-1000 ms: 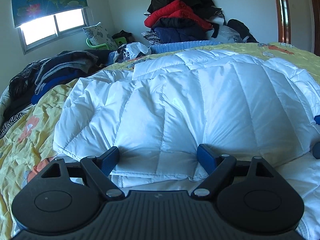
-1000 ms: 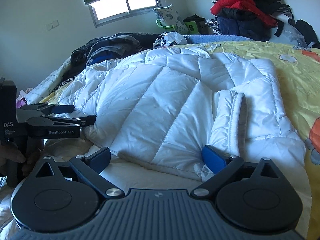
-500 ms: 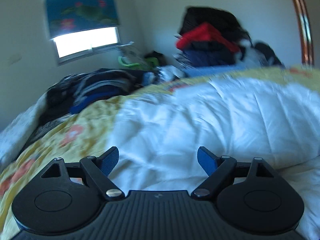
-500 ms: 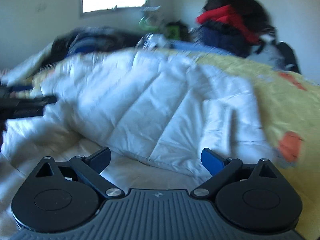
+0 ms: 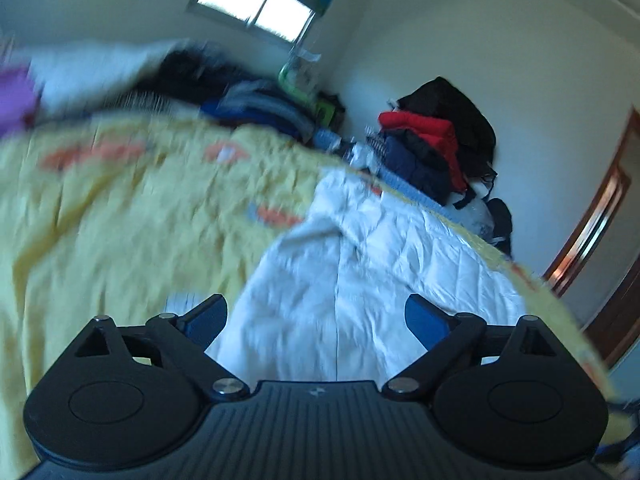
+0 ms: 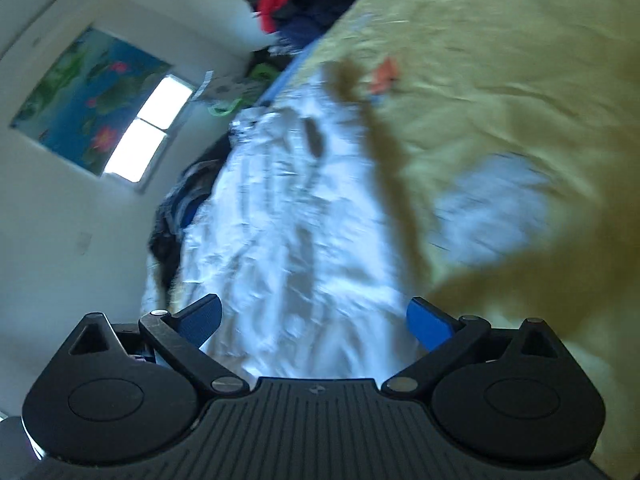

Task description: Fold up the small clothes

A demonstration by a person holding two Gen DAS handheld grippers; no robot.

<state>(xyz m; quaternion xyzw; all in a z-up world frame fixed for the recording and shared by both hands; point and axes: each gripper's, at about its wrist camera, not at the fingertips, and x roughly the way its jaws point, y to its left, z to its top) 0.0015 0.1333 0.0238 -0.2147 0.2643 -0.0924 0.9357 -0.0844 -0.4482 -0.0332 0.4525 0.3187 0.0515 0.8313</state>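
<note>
Two tools are hanging over the bed, each with its blue-padded jaws spread wide and nothing between them: the left tool [image 5: 316, 316] is tipping to one side above the white quilted puffer jacket [image 5: 360, 280], and the right tool [image 6: 314, 318] is rolling steeply over the same white jacket [image 6: 288, 232]. That jacket is lying spread on the yellow patterned bedspread [image 5: 120, 220], taking up the near middle of the bed, and neither tool is touching it. Both views are blurring, so seams and edges are hard to make out. I judge the fold itself is not under way; this looks like a repositioning between grips. The next move, I reckon, is calling for each tool to level out, come down on a hem or sleeve edge and pinch only one layer. No basket or box is showing; a heap of dark and red clothes [image 5: 436, 148] is sitting loose against the far wall.
</note>
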